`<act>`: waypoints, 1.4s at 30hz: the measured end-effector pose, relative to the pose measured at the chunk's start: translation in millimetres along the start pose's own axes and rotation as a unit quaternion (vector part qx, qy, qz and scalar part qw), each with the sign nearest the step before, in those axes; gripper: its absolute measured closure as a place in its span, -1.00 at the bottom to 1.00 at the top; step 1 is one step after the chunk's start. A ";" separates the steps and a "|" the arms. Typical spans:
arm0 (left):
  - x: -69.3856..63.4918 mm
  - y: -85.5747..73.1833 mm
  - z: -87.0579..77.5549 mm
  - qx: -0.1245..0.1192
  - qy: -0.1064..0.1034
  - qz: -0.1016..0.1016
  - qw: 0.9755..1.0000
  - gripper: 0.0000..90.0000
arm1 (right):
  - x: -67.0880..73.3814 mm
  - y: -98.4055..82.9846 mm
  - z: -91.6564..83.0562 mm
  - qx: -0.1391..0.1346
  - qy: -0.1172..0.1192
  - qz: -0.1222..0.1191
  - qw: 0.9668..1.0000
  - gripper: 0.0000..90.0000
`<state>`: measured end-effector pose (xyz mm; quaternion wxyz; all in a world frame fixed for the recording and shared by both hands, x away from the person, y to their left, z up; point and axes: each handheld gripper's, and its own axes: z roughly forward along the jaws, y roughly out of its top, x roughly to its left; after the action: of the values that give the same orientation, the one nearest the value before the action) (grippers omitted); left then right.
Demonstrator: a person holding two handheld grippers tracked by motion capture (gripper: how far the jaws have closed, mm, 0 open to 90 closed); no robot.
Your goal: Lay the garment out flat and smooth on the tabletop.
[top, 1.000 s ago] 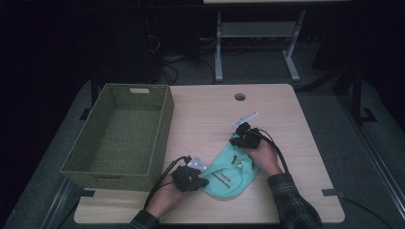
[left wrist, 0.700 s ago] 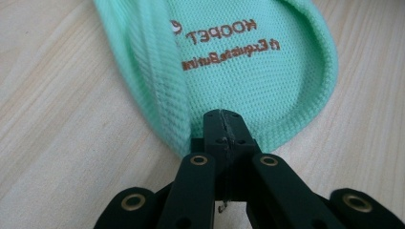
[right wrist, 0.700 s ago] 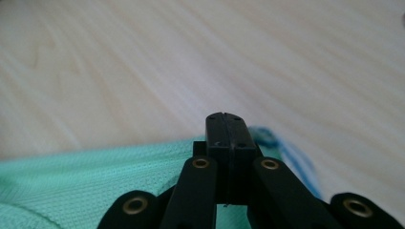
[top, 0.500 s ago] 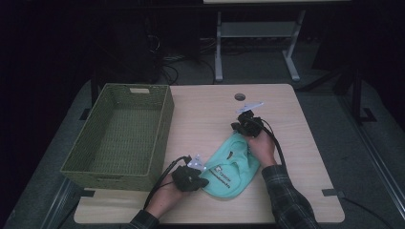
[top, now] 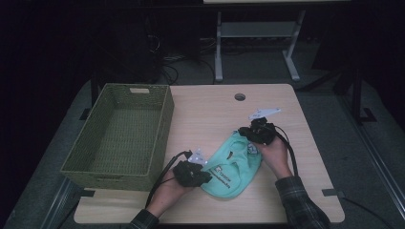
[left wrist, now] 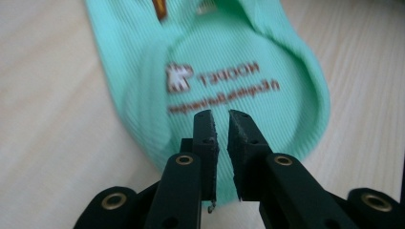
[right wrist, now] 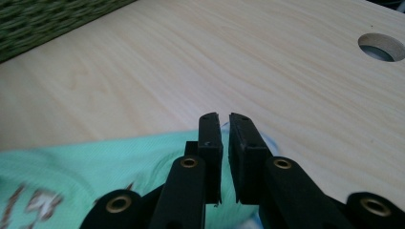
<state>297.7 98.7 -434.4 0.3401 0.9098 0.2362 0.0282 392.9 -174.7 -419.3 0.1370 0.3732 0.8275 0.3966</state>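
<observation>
The mint-green garment (top: 232, 164) lies bunched on the table (top: 210, 109) just right of the woven basket (top: 122, 136), between the 2 grippers. The left gripper (left wrist: 219, 119) sits at the garment's near edge and the right gripper (right wrist: 220, 119) at its far edge, and both pairs of jaws have just been opening to a narrow slit with no cloth pinched between them. This looks like a release after spreading or folding, so the next move calls for a fresh grip on the cloth before carrying it toward the basket.
</observation>
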 end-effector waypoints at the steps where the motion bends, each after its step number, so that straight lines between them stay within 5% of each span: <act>1: 1.2 3.6 -0.7 -0.006 0.004 -0.003 1.000 0.78 | 1.3 -3.1 -4.9 -0.001 0.001 -0.003 1.000 0.85; 13: 30.5 44.6 25.8 -0.011 0.043 0.004 0.999 0.86 | 16.9 -43.5 -37.8 0.006 0.029 -0.004 1.000 1.00; 25: 43.5 47.5 64.9 0.009 0.055 -0.005 0.998 0.92 | 45.8 -86.8 -45.3 0.050 0.061 0.000 0.997 1.00; 32: 43.1 45.3 62.3 0.015 0.061 -0.001 0.998 0.98 | 54.2 -96.3 -35.4 0.082 0.064 -0.007 0.995 1.00; 42: 34.3 24.7 43.8 0.030 0.052 -0.004 0.998 0.99 | 36.1 -96.6 -39.0 0.083 0.030 -0.002 0.996 1.00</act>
<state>347.5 71.3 -456.1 0.2998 0.9160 0.2577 0.0676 298.6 -209.4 -464.8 0.0813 0.3691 0.8620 0.3378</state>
